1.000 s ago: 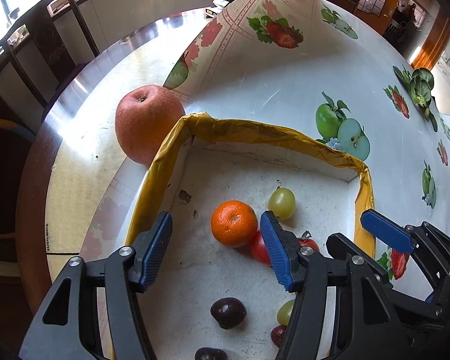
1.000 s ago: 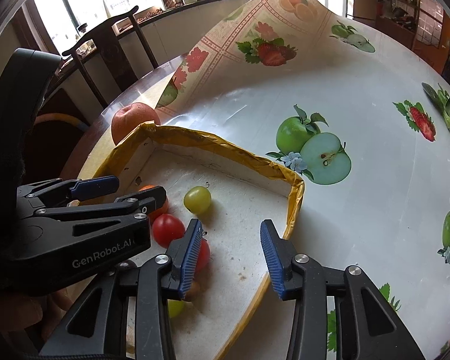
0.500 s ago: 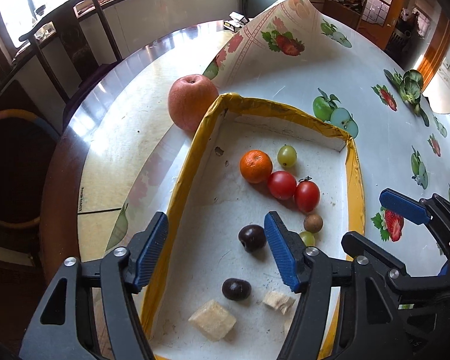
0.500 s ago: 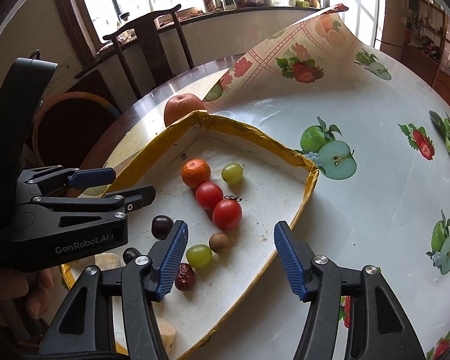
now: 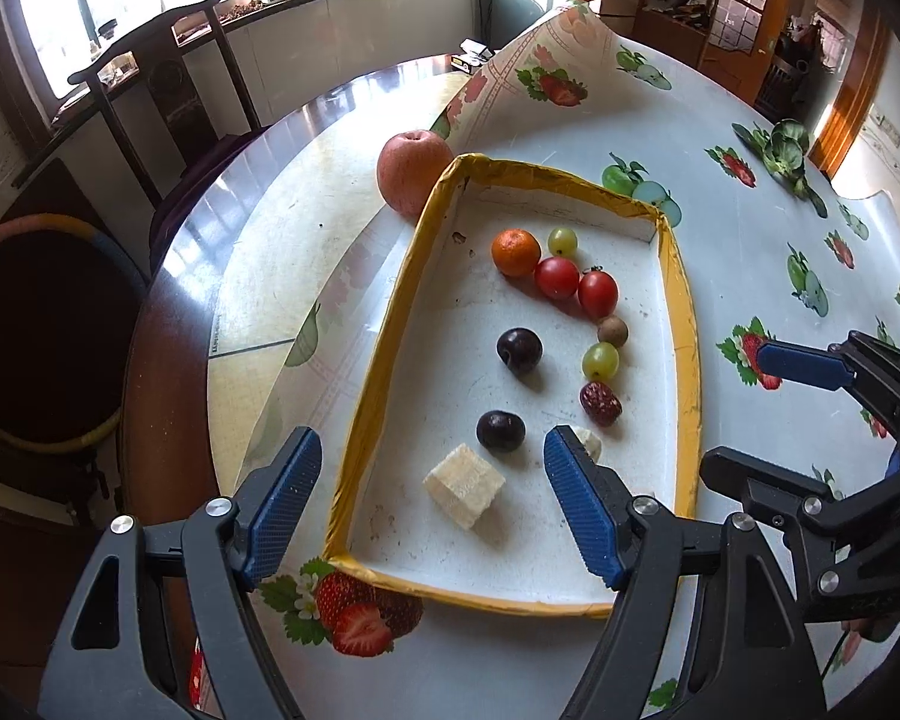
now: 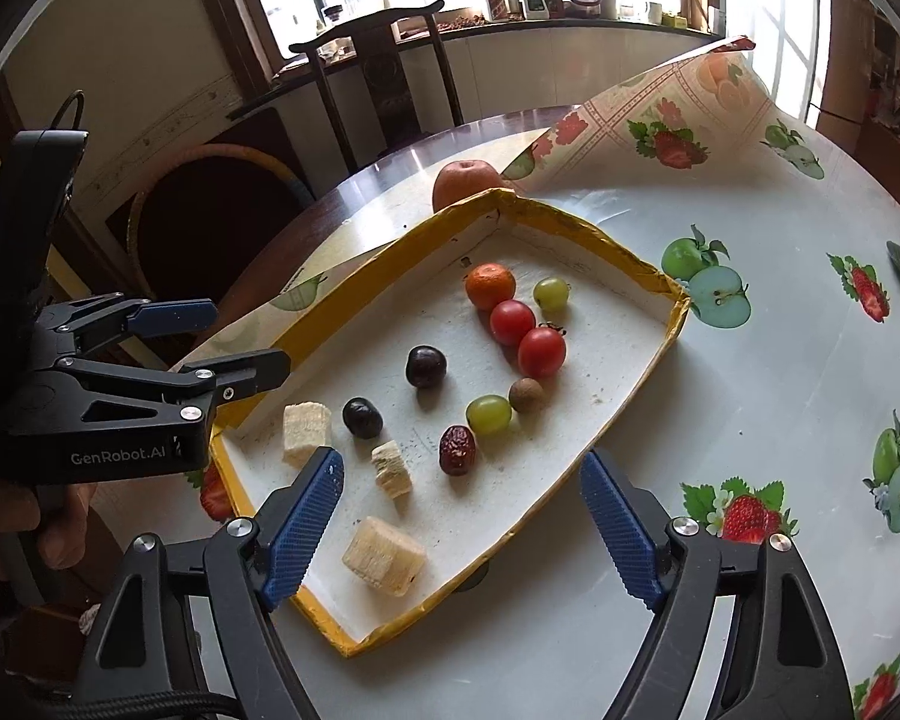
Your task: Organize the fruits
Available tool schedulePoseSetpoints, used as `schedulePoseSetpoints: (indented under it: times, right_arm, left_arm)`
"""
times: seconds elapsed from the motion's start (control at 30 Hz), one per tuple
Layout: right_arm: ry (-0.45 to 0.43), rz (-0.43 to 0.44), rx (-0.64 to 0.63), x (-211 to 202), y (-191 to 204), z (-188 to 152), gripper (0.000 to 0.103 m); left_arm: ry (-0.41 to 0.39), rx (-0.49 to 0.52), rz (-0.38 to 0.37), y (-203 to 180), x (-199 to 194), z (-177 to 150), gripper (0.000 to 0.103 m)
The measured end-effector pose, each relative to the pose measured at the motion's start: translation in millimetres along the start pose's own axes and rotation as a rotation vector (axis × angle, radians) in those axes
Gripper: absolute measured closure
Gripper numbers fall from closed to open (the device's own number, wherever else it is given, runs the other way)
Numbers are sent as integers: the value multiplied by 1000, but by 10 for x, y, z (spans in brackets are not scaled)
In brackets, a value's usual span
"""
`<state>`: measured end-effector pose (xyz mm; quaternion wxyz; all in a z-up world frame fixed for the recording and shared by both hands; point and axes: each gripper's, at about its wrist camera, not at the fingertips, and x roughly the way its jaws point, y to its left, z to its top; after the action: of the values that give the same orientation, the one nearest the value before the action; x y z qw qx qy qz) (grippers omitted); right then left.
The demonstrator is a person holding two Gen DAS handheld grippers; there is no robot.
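At nine o'clock of the shallow yellow-rimmed cardboard tray (image 5: 384, 324), outside its far left corner, a large red-pink apple (image 5: 414, 171) sits on the counter (image 5: 270, 228), touching or just beside the rim. It is the only fruit not in the tray, so by my reading it is the likely piece to bring in.

The left gripper (image 5: 432, 498) hovers over the tray's near end, jaws spread wide and holding nothing. From them the apple lies toward eleven o'clock, well apart, with the tray's whole left wall between. It is roundish, with no long axis to line up on, stem dimple up.

Moving rightward inside the tray: a pale cut fruit block (image 5: 463, 485), two dark round plums (image 5: 500, 430), then a curved row from a small orange mandarin (image 5: 515, 252) through two red cherry tomatoes (image 5: 557, 277) to a wrinkled red date (image 5: 600, 403).

The right gripper (image 6: 459, 528) hangs over the tray's near right edge, jaws also spread and empty. From there the apple (image 6: 465, 180) sits at twelve o'clock beyond the far corner, half hidden by the rim. The left gripper looks to be on the apple's side, so the reach seems to fall to it.
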<state>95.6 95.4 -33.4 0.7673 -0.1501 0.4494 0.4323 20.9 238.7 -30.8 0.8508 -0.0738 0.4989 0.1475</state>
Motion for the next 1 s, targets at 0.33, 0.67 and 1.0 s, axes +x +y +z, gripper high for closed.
schedulePoseSetpoints:
  times: [0.33,0.67,1.0]
  right_arm:
    - [15,40,-206,-86,389,-278,20]
    - [22,45,-242,-163,484,-411,20]
    - [-1,54,-298,-202,534,-446,20]
  left_arm:
    - [3,58,1,-11,-219,-479,26]
    - [-13,70,8,-5,-397,-652,26]
    - [-35,55,-39,-15,-483,-688,26]
